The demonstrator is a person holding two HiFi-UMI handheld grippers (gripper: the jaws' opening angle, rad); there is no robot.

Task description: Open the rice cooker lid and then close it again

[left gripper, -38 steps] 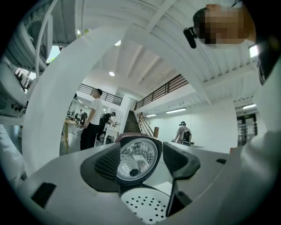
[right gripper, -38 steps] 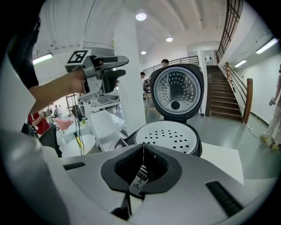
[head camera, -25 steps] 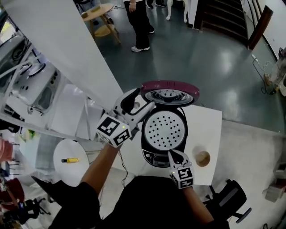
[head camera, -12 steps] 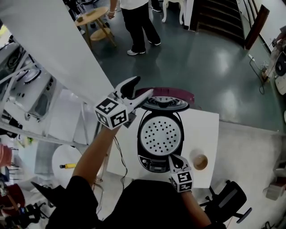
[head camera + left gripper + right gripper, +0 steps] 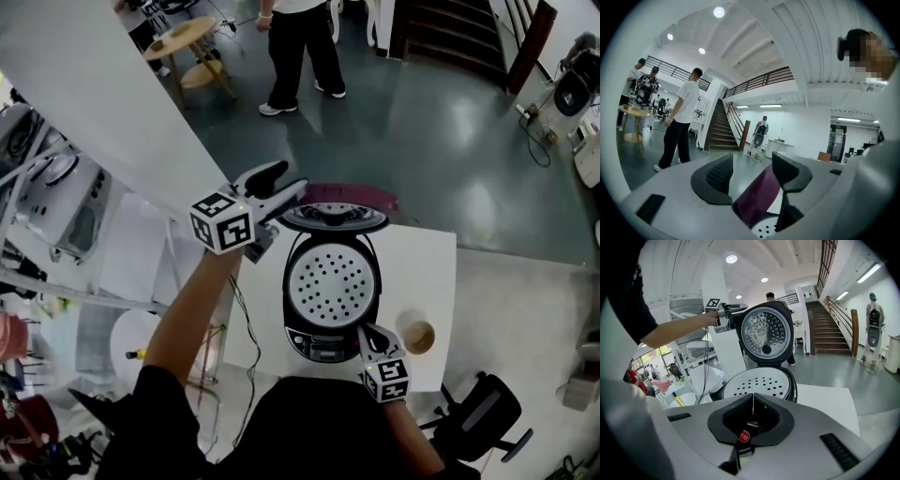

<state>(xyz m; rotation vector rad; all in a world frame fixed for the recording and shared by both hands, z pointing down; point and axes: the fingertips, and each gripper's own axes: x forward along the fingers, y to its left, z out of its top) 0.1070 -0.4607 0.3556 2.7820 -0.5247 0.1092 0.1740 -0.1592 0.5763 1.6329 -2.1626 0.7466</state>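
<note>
A black rice cooker (image 5: 330, 342) stands open on a white table (image 5: 431, 272), with a perforated white inner plate (image 5: 333, 278) showing. Its lid (image 5: 339, 217), magenta on the outside (image 5: 757, 197), stands upright at the back. My left gripper (image 5: 284, 187) is at the lid's left rim. Its jaws are wide and closing, with the magenta rim between them and a gap still showing (image 5: 750, 180). My right gripper (image 5: 368, 334) is shut and empty just over the cooker's front panel, where a red button (image 5: 744, 436) shows below its closed tips (image 5: 753, 401).
A small brown cup (image 5: 418, 336) sits on the table right of the cooker. A cable (image 5: 246, 328) hangs off the table's left edge. People (image 5: 302, 47) stand on the dark floor beyond, near a round wooden table (image 5: 187, 37). White shelving (image 5: 56, 187) is at the left.
My left gripper has moved from beside the cooker's left side up and back to the upright lid's rim. The right gripper stays shut at the front panel.
</note>
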